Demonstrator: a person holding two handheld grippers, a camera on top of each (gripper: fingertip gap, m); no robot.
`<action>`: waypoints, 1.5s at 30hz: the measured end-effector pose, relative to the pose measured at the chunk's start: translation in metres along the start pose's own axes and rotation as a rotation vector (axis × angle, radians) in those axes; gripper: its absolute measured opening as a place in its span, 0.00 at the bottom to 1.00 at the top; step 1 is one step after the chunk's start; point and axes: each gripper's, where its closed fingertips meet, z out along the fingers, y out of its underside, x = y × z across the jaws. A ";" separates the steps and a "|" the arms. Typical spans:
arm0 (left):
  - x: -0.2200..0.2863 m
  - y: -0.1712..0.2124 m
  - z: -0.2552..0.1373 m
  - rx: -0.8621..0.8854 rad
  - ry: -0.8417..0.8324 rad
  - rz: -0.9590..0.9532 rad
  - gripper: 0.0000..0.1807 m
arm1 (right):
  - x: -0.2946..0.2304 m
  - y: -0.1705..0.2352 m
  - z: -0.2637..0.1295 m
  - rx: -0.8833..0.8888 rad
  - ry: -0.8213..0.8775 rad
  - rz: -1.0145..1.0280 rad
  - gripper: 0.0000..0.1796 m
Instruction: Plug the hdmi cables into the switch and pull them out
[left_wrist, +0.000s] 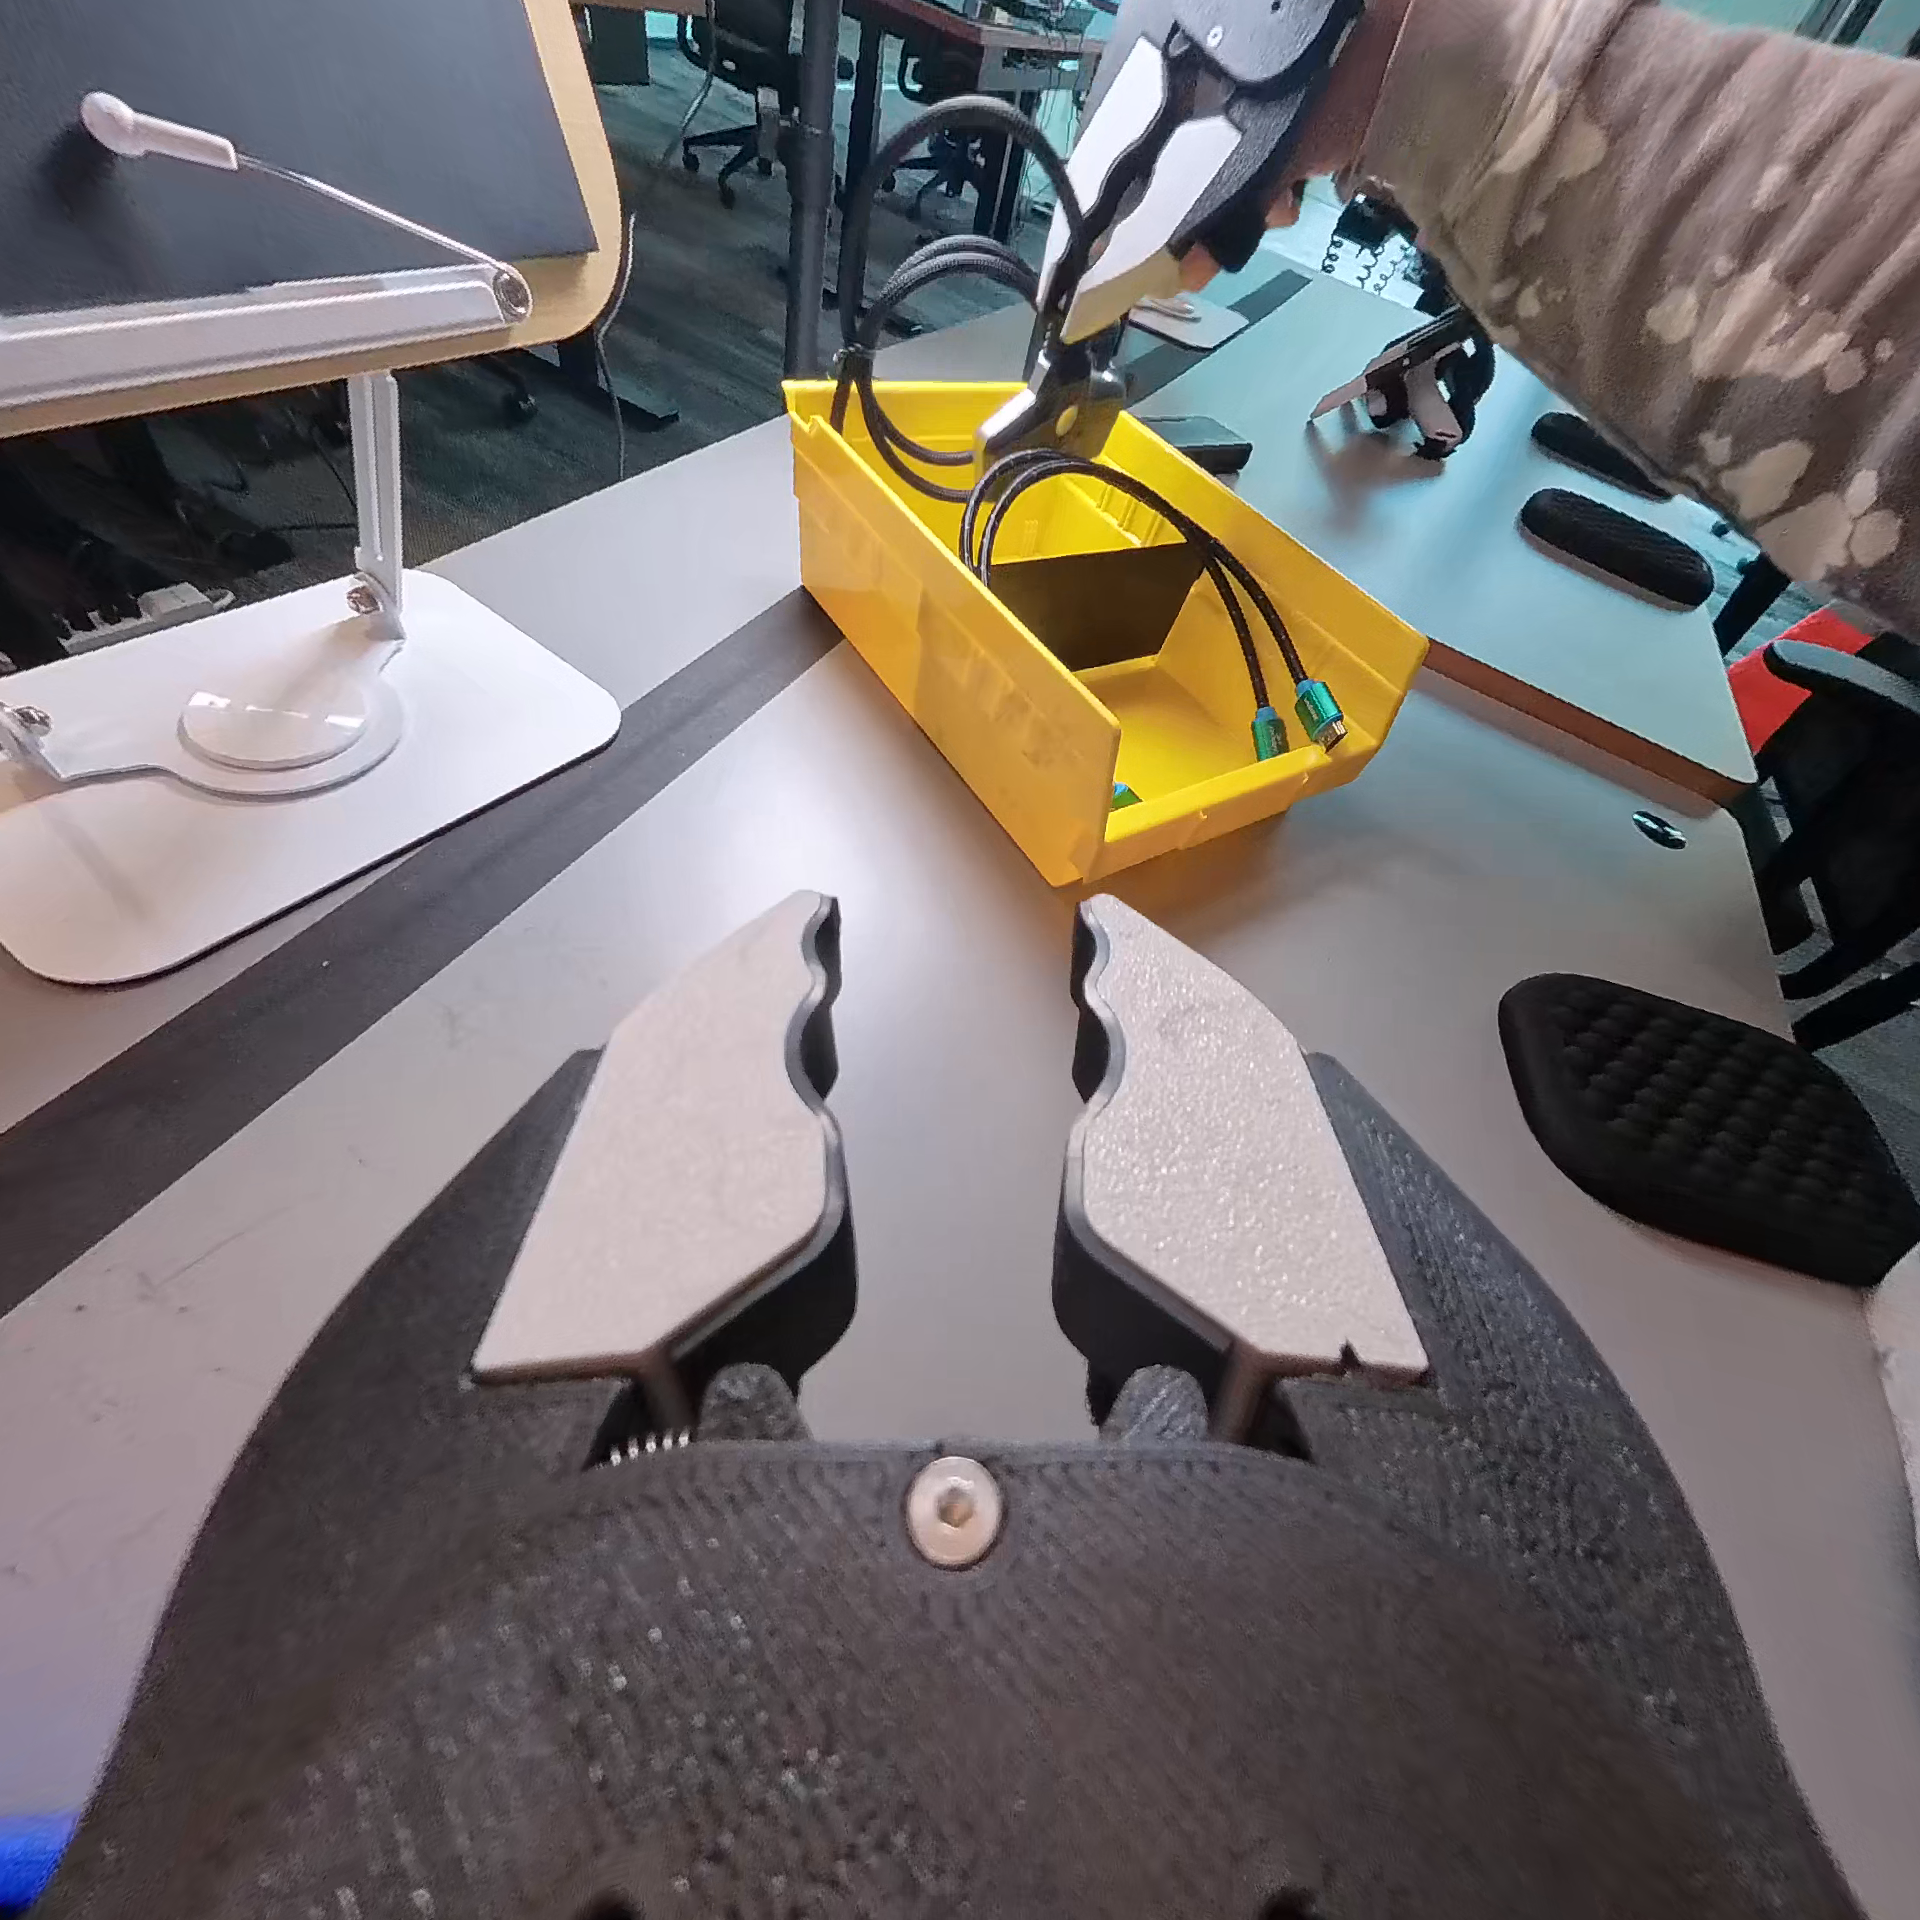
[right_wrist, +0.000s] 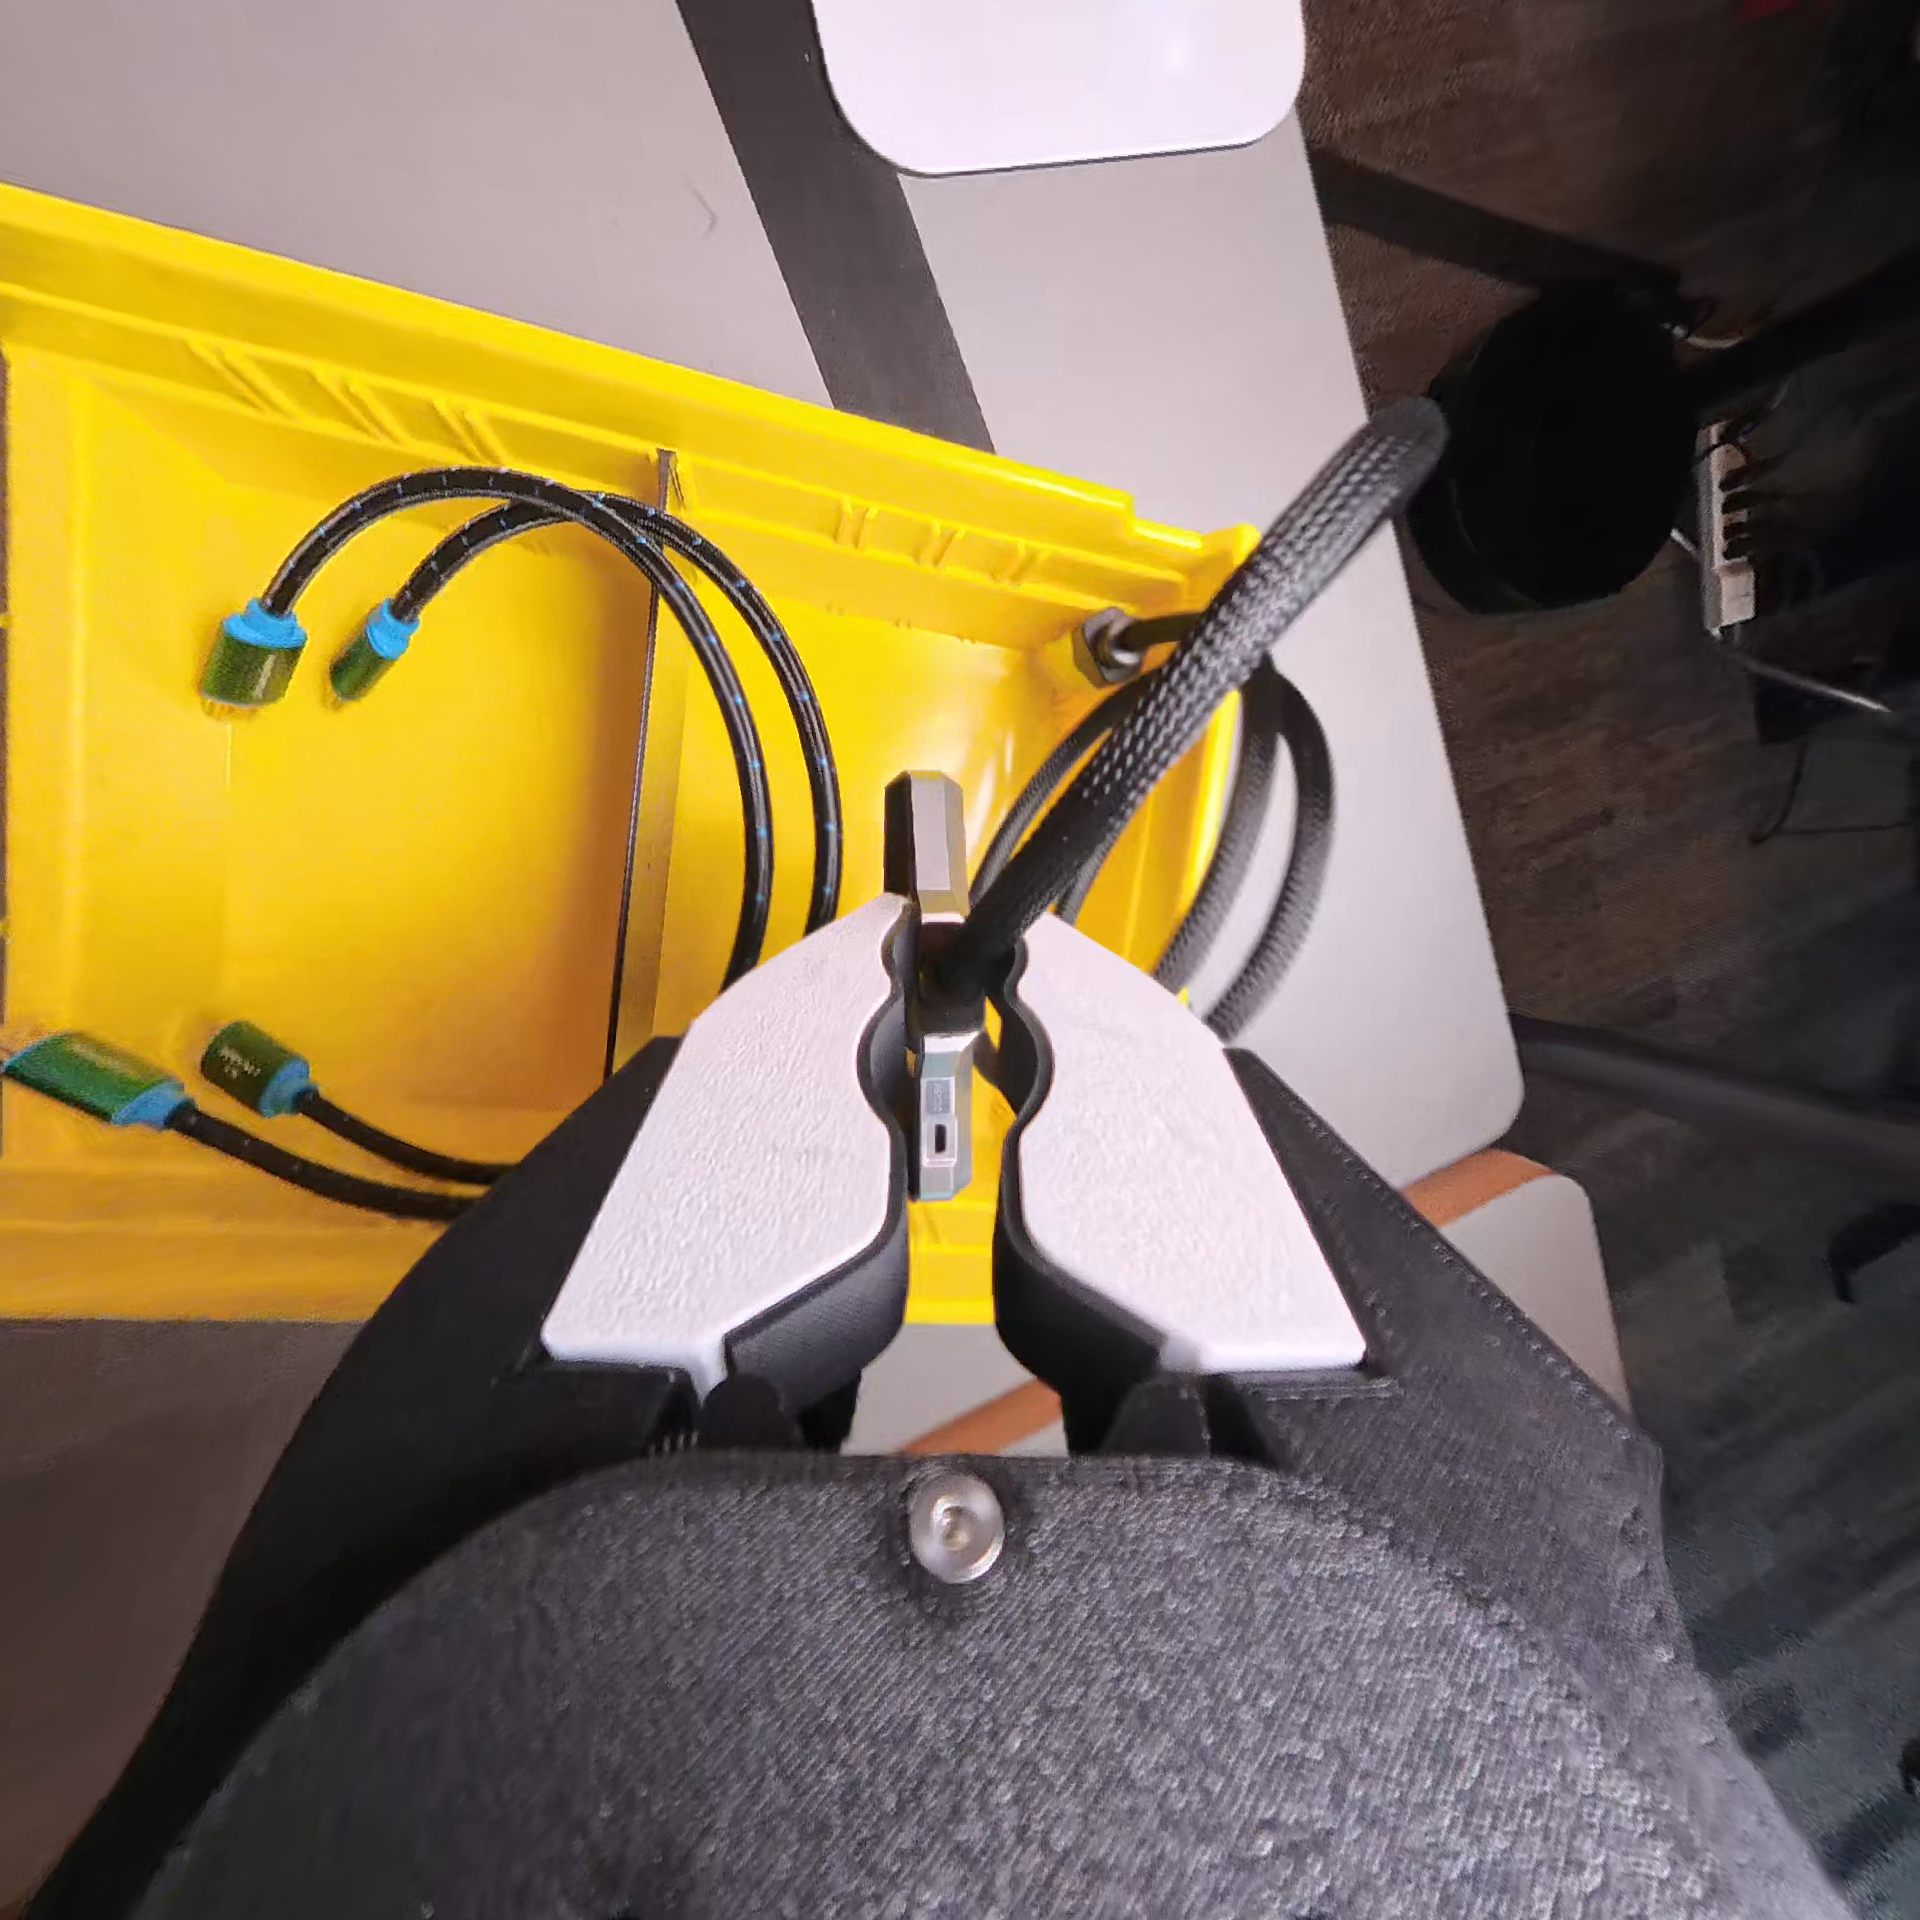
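Note:
A yellow bin stands on the grey table. My right gripper is shut on a small grey HDMI switch with a thick braided black lead, held over the bin's far end; it also shows in the left wrist view. Thin black HDMI cables with green plugs lie in the bin; two plugs rest near its low front. My left gripper is open and empty above the table, in front of the bin.
A white stand base with a tilted dark panel sits to the left. A black wrist rest lies at the right. A dark seam crosses the table. A person's patterned sleeve reaches in from the upper right.

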 end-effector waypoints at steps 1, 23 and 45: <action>0.000 0.001 0.001 -0.003 0.001 0.000 0.24 | -0.004 0.003 0.009 -0.003 -0.004 0.008 0.07; -0.029 -0.011 -0.140 0.071 -0.300 0.041 0.25 | -0.231 -0.090 -0.061 0.786 0.129 0.342 0.18; -0.242 0.129 -0.234 -0.671 -0.675 -0.321 0.24 | -0.307 -0.123 0.045 0.964 0.092 0.401 0.18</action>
